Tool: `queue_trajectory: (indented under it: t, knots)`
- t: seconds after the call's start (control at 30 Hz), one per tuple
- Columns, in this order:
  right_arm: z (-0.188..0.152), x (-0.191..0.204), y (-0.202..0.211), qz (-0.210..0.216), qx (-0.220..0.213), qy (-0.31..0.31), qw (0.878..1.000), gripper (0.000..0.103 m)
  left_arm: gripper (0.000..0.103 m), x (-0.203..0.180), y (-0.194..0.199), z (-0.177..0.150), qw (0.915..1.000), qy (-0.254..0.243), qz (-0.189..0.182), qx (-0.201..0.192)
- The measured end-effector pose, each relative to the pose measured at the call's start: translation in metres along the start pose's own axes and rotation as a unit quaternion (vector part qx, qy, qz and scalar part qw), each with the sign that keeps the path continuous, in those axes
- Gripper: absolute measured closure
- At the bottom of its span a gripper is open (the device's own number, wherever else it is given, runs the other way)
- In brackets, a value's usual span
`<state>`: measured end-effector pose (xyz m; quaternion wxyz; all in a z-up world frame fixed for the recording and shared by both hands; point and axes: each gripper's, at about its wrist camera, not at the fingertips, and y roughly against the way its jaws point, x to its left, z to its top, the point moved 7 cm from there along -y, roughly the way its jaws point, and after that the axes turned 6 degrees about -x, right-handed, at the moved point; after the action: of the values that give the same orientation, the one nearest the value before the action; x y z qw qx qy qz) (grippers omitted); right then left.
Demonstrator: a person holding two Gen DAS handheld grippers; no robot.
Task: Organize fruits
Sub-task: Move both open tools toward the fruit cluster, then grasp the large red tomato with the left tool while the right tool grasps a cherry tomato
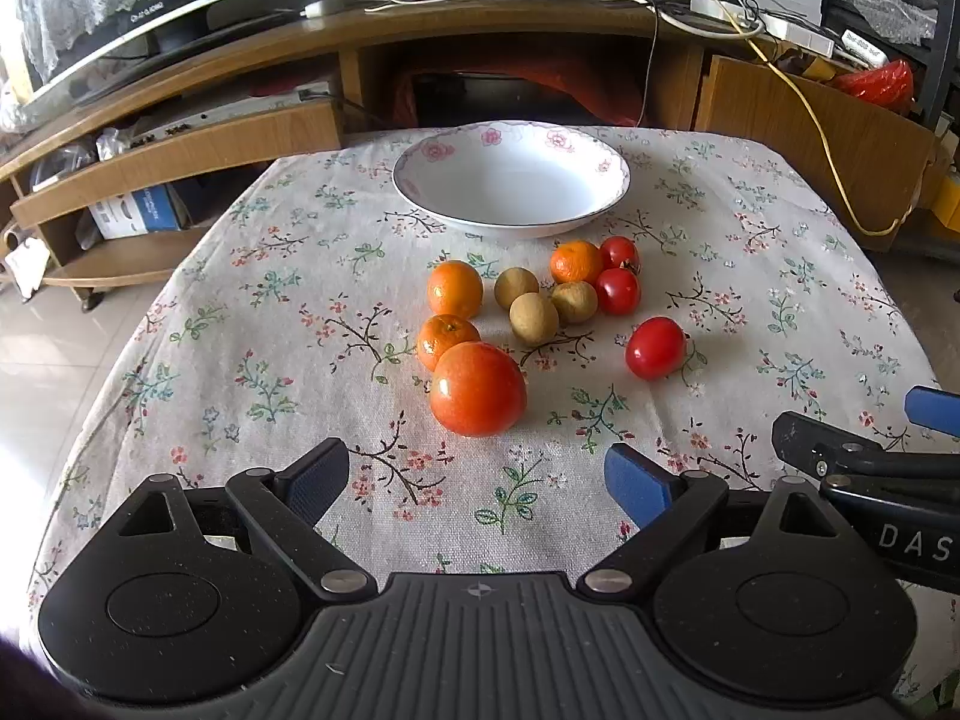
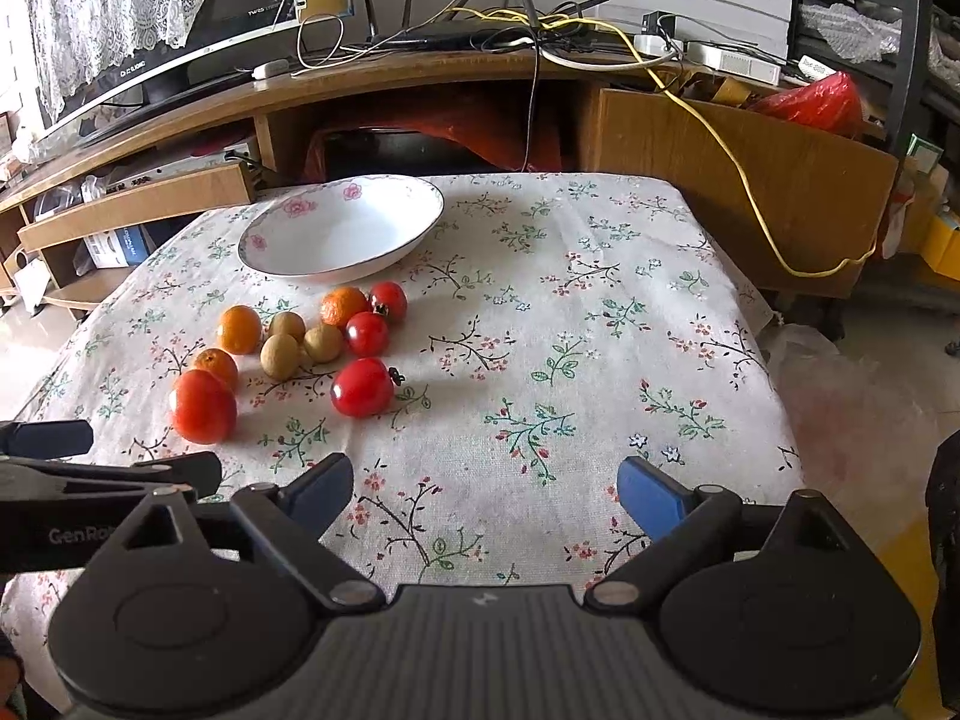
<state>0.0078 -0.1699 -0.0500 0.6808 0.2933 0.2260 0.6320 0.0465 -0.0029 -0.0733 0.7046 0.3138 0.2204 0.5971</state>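
Note:
A white bowl with pink flowers point(image 1: 510, 180) point(image 2: 342, 228) stands empty at the far side of the floral tablecloth point(image 1: 300, 324). In front of it lie a big orange-red tomato point(image 1: 478, 389) point(image 2: 203, 406), three small oranges point(image 1: 455, 289), three brown longans point(image 1: 534, 318) point(image 2: 279, 356) and three red cherry tomatoes point(image 1: 655, 348) point(image 2: 362, 387). My left gripper point(image 1: 477, 480) is open and empty, just short of the big tomato. My right gripper point(image 2: 483, 489) is open and empty, to the right of the fruit; it also shows in the left wrist view point(image 1: 852, 450).
A wooden TV stand point(image 1: 420, 36) with cables, a monitor point(image 2: 180, 18) and shelves runs behind the table. A yellow cable point(image 2: 750, 180) hangs at the right. The table edges drop to a tiled floor point(image 1: 36, 348) on the left and right.

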Motion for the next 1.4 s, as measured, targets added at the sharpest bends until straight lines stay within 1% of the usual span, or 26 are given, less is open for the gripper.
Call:
queue_trajectory:
  t: [0.27,0.53,0.6,0.67,0.73,0.8,1.03,1.1,1.13,1.2,1.27,1.3,1.4]
  knots:
    - [0.001,0.003,-0.003,0.007,0.0,0.004,1.0,0.01,0.009,0.003,-0.003,0.001,1.0,0.0,0.003,-0.001]
    - [0.017,0.011,-0.011,0.029,-0.012,0.013,0.999,0.011,0.009,0.01,-0.014,0.012,0.9999,0.003,0.01,-0.006]
    - [0.02,0.012,-0.018,0.033,-0.01,0.015,0.999,0.012,0.009,0.011,-0.02,0.014,0.9999,0.004,0.011,-0.004]
    - [0.022,0.013,-0.025,0.039,-0.003,0.016,0.999,0.019,0.009,0.012,-0.027,0.015,1.0,0.004,0.009,0.001]
    - [0.023,0.013,-0.032,0.041,0.002,0.016,0.999,0.022,0.012,0.011,-0.033,0.014,1.0,0.005,0.007,0.005]
    - [0.025,0.012,-0.038,0.044,0.006,0.011,0.999,0.023,0.012,0.011,-0.039,0.013,0.9999,0.005,0.007,0.01]
    - [0.029,0.016,-0.053,0.065,0.016,0.014,0.998,0.023,0.024,0.011,-0.057,0.009,0.9993,0.02,-0.001,0.031]
    - [0.029,0.019,-0.056,0.074,0.016,0.018,0.997,0.024,0.024,0.012,-0.058,0.009,0.9994,0.022,0.0,0.027]
    - [0.029,0.021,-0.057,0.077,0.015,0.022,0.997,0.024,0.026,0.013,-0.058,0.009,0.9994,0.021,0.001,0.027]
    - [0.03,0.025,-0.058,0.087,0.013,0.032,0.996,0.027,0.026,0.013,-0.059,0.01,0.9996,0.016,0.003,0.024]
    - [0.029,0.03,-0.061,0.096,0.013,0.042,0.994,0.036,0.027,0.011,-0.059,0.01,0.9997,0.009,0.005,0.021]
    - [0.029,0.032,-0.063,0.101,0.015,0.046,0.994,0.038,0.028,0.011,-0.059,0.01,0.9997,0.009,0.004,0.021]
    - [0.027,0.036,-0.067,0.109,0.019,0.054,0.992,0.041,0.029,0.011,-0.059,0.01,0.9997,0.01,0.0,0.022]
